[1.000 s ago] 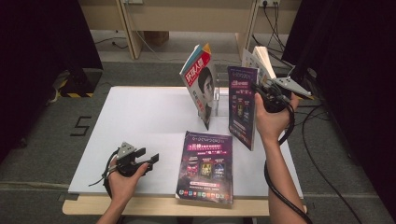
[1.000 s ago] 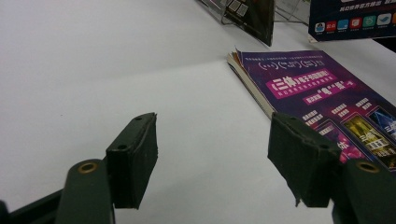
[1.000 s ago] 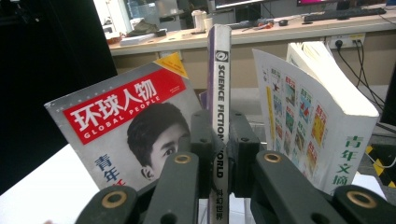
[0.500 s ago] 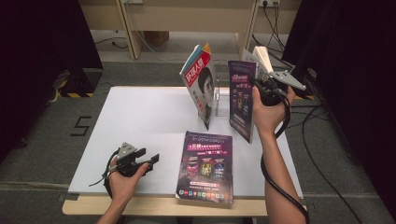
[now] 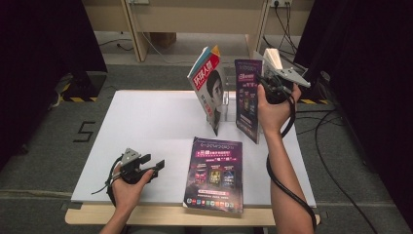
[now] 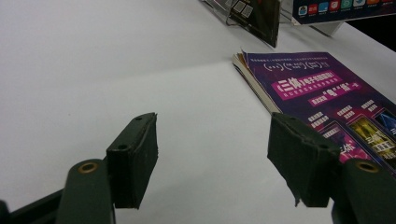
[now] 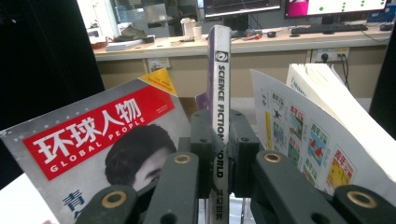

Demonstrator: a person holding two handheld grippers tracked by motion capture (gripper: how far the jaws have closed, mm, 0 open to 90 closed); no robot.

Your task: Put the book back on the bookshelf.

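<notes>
The right gripper (image 5: 267, 83) is up in the air at the far right part of the white surface (image 5: 146, 126). Its jaws are clamped on a thin purple magazine (image 5: 247, 100) that stands up tall, with its bottom edge near the surface. In the high view you see the purple cover. The right gripper view shows the magazine's white spine (image 7: 220, 98) pinched between the two black jaws, and there you can read "SCIENCE FICTION" and part of "WORLD".

Just beside it on the left leans a magazine with a red banner (image 5: 210, 87). The right gripper view lets you read "GLOBAL PEOPLE" under big Chinese letters on it (image 7: 93, 135). That view also shows an open booklet with small colorful pictures (image 7: 299, 135) on the other side, and a desk with computer screens (image 7: 243, 7) far behind.

The left gripper (image 5: 146, 166) rests low near the front left of the surface. Its jaws are wide apart, with nothing between them. The left gripper view shows a second purple magazine (image 6: 327, 102) lying flat close by, with pink and white Chinese writing. In the high view it (image 5: 214, 173) lies at the front edge.
</notes>
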